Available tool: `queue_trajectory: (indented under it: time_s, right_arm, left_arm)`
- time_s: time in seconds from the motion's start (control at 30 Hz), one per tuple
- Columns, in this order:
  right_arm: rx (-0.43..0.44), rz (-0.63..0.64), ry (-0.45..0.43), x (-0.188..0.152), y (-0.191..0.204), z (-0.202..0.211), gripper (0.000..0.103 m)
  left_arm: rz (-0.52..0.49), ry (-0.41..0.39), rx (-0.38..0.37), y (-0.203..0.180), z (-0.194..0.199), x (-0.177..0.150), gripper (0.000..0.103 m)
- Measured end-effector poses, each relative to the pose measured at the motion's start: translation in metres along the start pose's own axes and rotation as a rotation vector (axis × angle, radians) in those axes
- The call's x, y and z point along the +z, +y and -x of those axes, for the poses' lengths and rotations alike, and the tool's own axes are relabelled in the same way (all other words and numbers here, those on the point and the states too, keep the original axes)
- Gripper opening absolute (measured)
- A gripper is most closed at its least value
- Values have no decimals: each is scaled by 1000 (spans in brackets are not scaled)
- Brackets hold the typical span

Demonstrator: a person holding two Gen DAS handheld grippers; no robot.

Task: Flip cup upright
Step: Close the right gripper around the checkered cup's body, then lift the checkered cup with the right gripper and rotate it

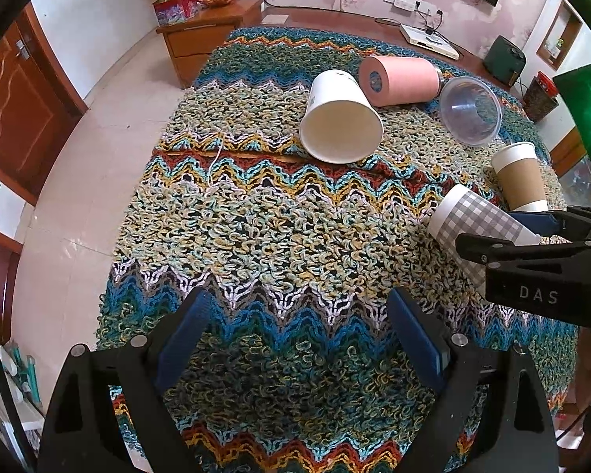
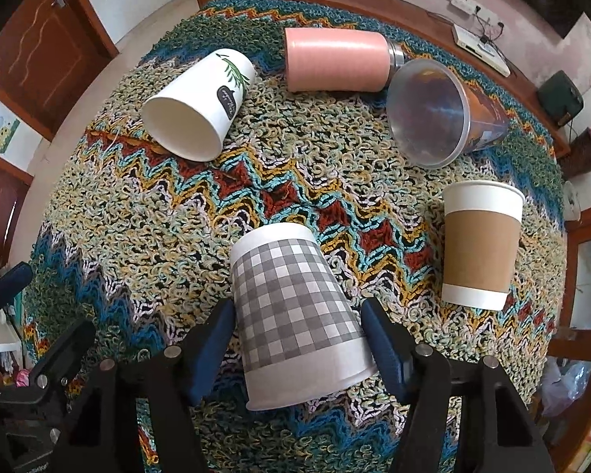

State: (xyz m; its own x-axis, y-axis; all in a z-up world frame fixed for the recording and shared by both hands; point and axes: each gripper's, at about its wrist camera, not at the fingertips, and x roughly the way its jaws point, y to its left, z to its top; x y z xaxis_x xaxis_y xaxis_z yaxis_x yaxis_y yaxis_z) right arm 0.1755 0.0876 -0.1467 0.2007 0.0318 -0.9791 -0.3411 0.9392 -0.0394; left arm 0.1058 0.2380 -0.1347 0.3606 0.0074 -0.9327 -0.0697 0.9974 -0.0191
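A grey checked paper cup [image 2: 295,315] lies tipped on the woven cloth, base pointing away from me. My right gripper [image 2: 299,339] has its blue pads on both sides of the cup near its rim and is shut on it. In the left wrist view the same cup [image 1: 472,220] shows at the right with the right gripper [image 1: 532,236] around it. My left gripper [image 1: 299,339] is open and empty above the near part of the cloth.
A white leaf-print cup [image 2: 197,110], a pink tumbler [image 2: 335,59] and a clear plastic cup [image 2: 433,114] lie on their sides at the back. A brown-sleeved cup [image 2: 478,244] stands upright at right. The cloth-covered table [image 2: 138,236] drops off at left.
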Motion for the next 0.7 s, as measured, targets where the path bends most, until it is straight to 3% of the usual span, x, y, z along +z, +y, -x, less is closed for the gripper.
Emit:
queue_trajectory:
  time_s: [0.27,0.7]
  right_arm:
    - [-38,90,-26,-17,15,16,67]
    - [-95,345,-52,-75,42,22,67]
  left_arm:
    - [-4,-9,10,1,7,-2,92]
    - [-51,-6,34,3,27,-20,92]
